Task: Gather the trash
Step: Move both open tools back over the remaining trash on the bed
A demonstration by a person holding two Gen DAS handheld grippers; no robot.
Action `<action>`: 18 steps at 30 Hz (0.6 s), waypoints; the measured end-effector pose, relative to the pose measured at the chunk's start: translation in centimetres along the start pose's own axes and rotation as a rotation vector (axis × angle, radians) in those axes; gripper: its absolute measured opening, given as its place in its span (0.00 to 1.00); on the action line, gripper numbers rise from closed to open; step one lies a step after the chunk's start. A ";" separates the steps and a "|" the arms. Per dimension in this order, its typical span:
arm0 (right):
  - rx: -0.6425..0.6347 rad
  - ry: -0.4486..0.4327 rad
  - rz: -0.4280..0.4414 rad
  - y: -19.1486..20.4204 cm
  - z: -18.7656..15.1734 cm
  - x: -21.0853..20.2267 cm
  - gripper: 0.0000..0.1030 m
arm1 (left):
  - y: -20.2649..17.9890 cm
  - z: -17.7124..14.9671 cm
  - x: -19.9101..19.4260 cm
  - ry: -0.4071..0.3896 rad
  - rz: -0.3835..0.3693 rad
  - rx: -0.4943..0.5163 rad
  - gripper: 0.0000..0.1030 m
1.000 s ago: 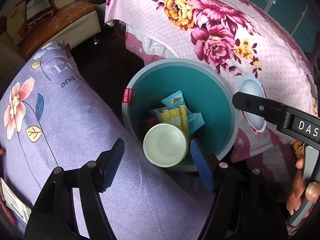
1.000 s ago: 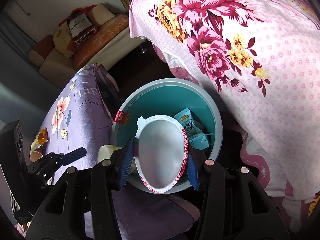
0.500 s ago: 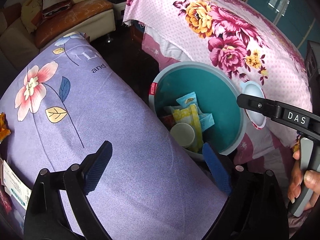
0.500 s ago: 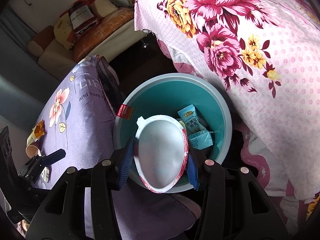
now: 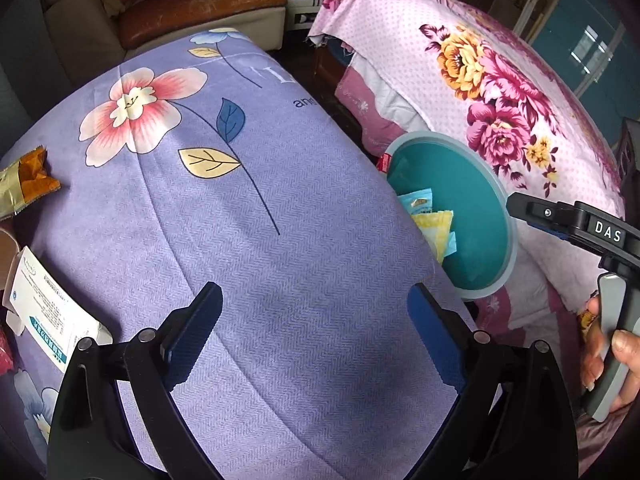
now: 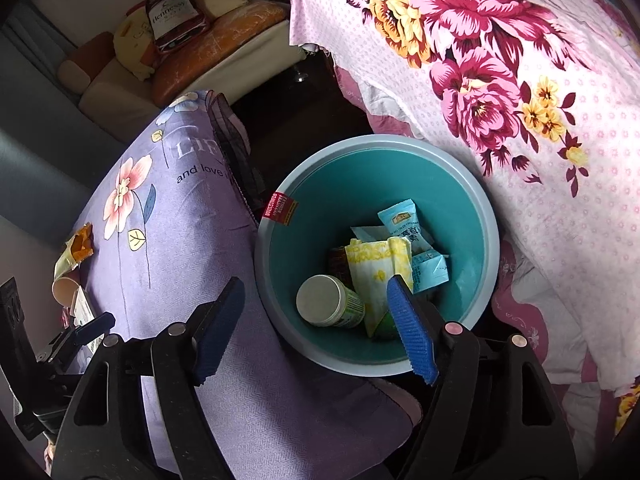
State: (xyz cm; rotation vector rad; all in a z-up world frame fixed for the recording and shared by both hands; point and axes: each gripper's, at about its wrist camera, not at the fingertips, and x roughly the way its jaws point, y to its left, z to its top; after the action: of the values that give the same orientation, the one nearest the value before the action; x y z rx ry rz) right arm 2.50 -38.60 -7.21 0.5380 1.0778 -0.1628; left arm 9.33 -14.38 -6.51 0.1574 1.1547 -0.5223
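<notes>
A teal bin (image 6: 472, 216) stands between two beds and holds a paper cup (image 6: 328, 306), a yellow wrapper (image 6: 372, 268) and blue packets (image 6: 408, 224). My right gripper (image 6: 316, 328) is open and empty just above the bin's near rim. My left gripper (image 5: 316, 332) is open and empty over the purple flowered bedspread (image 5: 240, 208), with the bin (image 5: 472, 184) to its right. On the bedspread's left edge lie an orange-gold wrapper (image 5: 28, 180) and a white medicine box (image 5: 48, 312). The wrapper (image 6: 78, 246) also shows in the right wrist view, next to a paper cup (image 6: 64, 290).
A pink flowered bedspread (image 6: 520, 80) rises right of the bin. A sofa with cushions and a Hennessy bag (image 6: 170, 16) stands at the back. The dark floor gap (image 6: 288, 120) runs between the beds. The right gripper's handle and a hand (image 5: 608, 320) show at the left view's right edge.
My right gripper opened and the white container it held is gone from the jaws. My left gripper moved left, away from the bin, over the purple bedspread.
</notes>
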 end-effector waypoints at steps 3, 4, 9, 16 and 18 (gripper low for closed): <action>-0.019 0.006 -0.005 1.2 -0.1 -0.3 0.71 | 1.4 -0.6 -0.6 -0.006 -0.001 -0.030 0.91; -0.029 0.008 -0.007 1.6 -0.2 -0.3 0.72 | 1.8 -0.8 -0.8 -0.007 -0.001 -0.041 0.91; -0.083 0.018 -0.011 4.5 -0.7 -0.8 0.74 | 4.2 -2.0 -2.0 -0.019 -0.007 -0.091 0.91; -0.177 0.035 -0.008 9.4 -1.9 -1.0 0.74 | 7.8 -3.8 -4.3 -0.051 0.009 -0.152 0.92; -0.208 0.043 -0.006 10.9 -2.3 -0.9 0.74 | 9.1 -4.3 -5.0 -0.061 0.017 -0.172 0.92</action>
State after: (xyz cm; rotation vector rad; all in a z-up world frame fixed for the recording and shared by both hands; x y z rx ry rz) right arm 4.34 -28.21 -3.56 0.3522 1.1232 -0.0434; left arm 8.53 -3.26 -5.06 0.0022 1.1318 -0.4080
